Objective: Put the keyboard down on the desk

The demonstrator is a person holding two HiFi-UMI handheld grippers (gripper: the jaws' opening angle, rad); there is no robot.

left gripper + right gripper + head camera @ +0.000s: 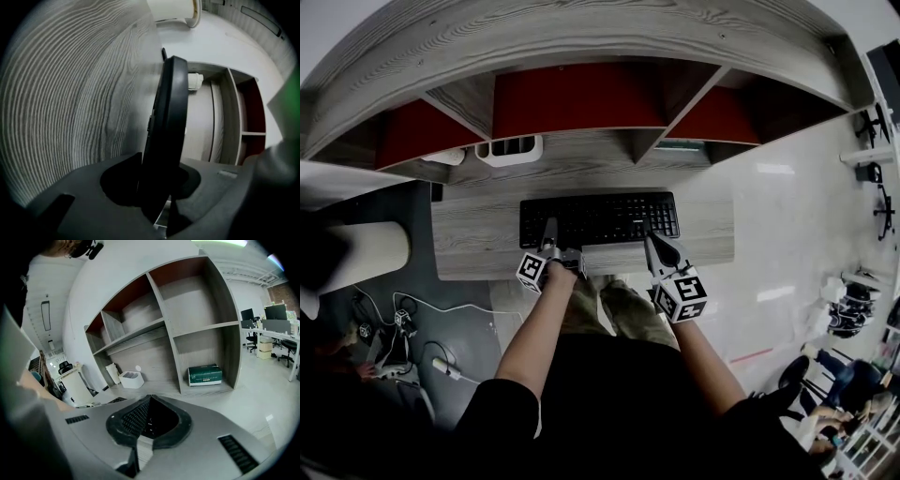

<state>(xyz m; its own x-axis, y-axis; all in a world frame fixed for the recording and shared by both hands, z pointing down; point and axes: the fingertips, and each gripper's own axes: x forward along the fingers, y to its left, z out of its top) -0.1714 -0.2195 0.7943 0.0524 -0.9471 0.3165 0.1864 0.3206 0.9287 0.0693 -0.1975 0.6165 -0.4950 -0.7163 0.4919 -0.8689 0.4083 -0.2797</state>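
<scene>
While the flat black plastic keyboard (598,219) sits level over the grey wood-grain desk (712,239), the left gripper (549,234) clamps its near edge at 7 o'clock. The right gripper (659,246), at 5 o'clock, has its jaws together on nothing. Red-backed wooden shelves (581,103) stand at 12, a white slotted box (510,149) at 11, a green carton (205,374) at 1. Pale glossy floor (787,216) lies at 3.

I read the keyboard (598,219) as black, the bench (478,246) beneath it pale grey wood grain, the shelf (581,37) panels (577,98) behind it dark red, and black-and-white square markers on the left tongs (550,231) and right tongs (655,243).
</scene>
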